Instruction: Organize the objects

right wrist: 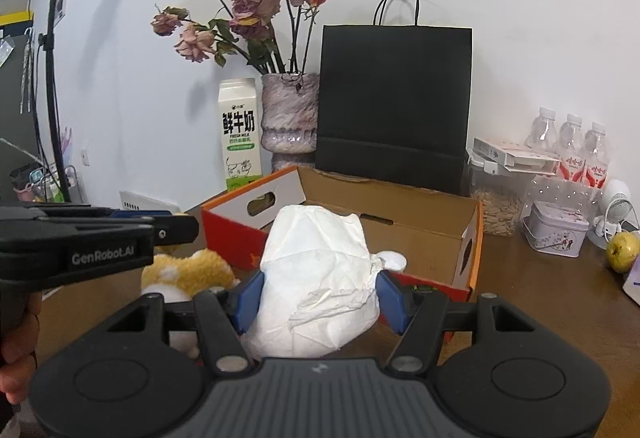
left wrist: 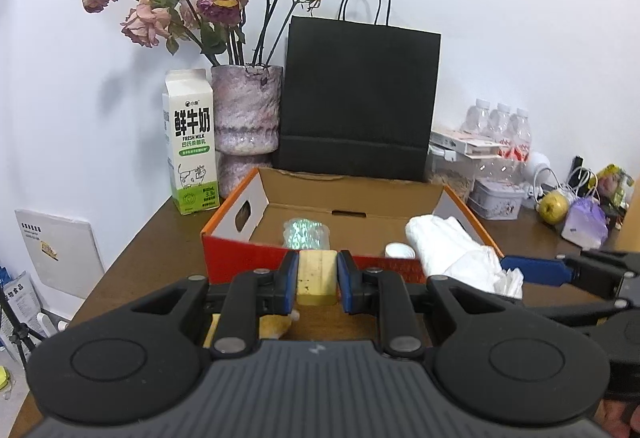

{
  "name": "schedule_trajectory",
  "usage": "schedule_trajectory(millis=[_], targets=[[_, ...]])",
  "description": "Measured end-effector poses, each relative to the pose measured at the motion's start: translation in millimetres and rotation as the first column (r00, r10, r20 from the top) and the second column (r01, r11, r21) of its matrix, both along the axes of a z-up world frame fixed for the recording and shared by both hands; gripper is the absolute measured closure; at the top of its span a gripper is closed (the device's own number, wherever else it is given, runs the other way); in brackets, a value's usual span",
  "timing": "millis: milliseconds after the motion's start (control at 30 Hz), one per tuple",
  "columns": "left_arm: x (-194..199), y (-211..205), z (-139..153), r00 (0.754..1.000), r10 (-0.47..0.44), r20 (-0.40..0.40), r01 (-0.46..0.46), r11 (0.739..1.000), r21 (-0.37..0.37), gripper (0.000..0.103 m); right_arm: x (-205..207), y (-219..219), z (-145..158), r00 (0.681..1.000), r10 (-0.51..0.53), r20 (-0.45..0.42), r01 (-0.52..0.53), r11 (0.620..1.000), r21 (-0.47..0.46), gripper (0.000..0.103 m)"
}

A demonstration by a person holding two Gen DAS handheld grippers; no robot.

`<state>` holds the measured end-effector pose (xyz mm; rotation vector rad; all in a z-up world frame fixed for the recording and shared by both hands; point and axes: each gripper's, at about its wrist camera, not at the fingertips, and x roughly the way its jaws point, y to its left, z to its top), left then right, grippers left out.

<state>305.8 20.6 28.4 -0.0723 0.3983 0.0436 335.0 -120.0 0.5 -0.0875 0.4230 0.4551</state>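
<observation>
Two grippers poised before the open cardboard box, left gripper clamping a yellow block, right gripper squeezing a white tissue wad, apparently for stowing inside.

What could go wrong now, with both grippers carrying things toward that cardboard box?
1. The white bundle in the right gripper is soft and bulges past the pads, so it might slip or catch on the box rim.
2. The left gripper pinches the yellow block only by its sides; a knock on the red wall could twist it loose.
3. The two grippers are close together and may bump each other.
</observation>
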Motion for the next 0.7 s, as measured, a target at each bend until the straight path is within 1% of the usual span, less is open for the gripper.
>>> schedule_trajectory(millis=[500,700], targets=[[55,1,1,1.000,-0.009,0.013,0.009,1.000,0.002,0.082,47,7,-2,1.000,-0.003,0.000,0.003,1.000,0.010,0.043],[75,3,0,1.000,-0.012,0.010,0.013,1.000,-0.008,0.082,67,9,-3,1.000,-0.012,-0.001,0.012,1.000,0.009,0.043]])
